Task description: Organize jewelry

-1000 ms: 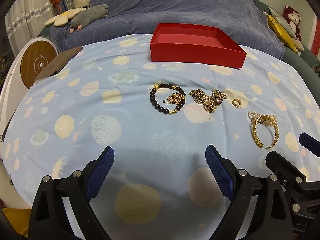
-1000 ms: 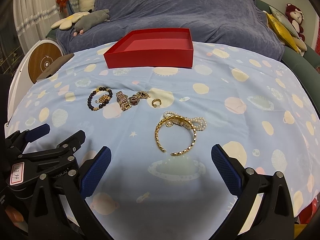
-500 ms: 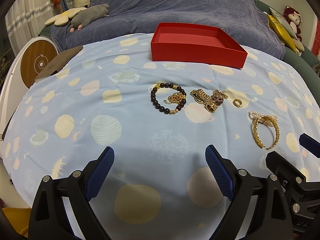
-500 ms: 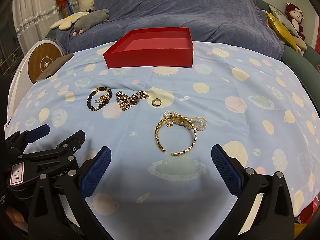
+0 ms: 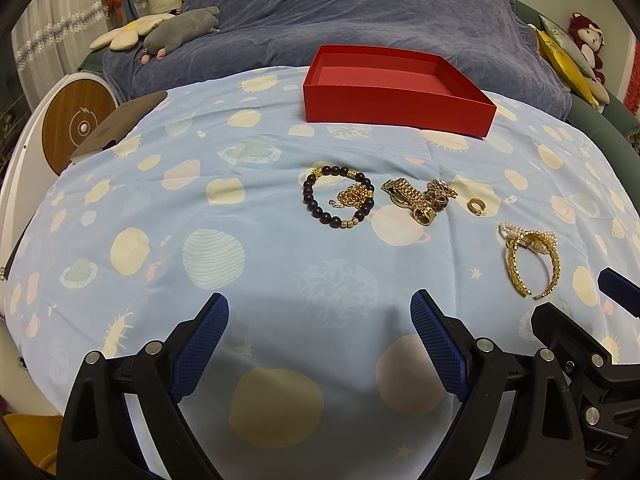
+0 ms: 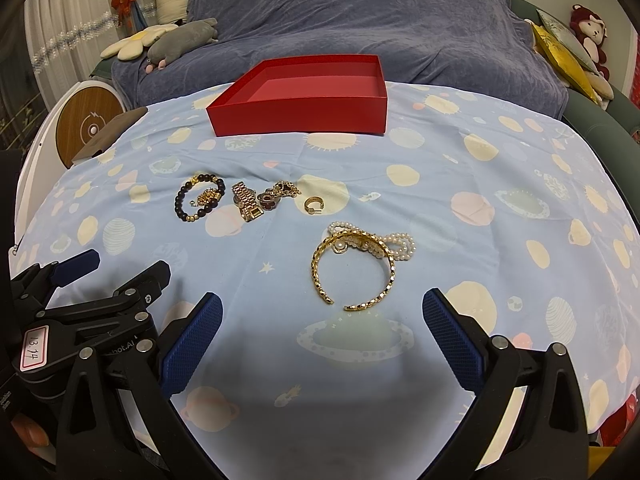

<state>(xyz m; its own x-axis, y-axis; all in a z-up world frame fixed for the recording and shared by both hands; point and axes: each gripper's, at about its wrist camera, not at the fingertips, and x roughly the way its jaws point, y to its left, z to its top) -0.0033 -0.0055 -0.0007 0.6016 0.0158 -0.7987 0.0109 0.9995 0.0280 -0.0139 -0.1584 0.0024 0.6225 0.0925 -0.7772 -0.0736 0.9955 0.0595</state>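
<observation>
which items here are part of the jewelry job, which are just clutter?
Job: red box, dark bead bracelet, gold link band, small gold ring, gold cuff, pearl strand, open left tool, open right tool.

Clutter: grey plush, monkey plush, round wooden disc.

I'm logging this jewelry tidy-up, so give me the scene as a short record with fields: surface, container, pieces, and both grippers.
surface: blue planet-print cloth
container: red box, open, no jewelry visible inside, at far edge of cloth
pieces: dark bead bracelet with a small gold chain inside its loop, gold watch band, charm cluster, gold ring, gold cuff lying over a pearl strand
left gripper: fingers open, holding nothing
right gripper: fingers open, holding nothing, just short of the gold cuff
</observation>
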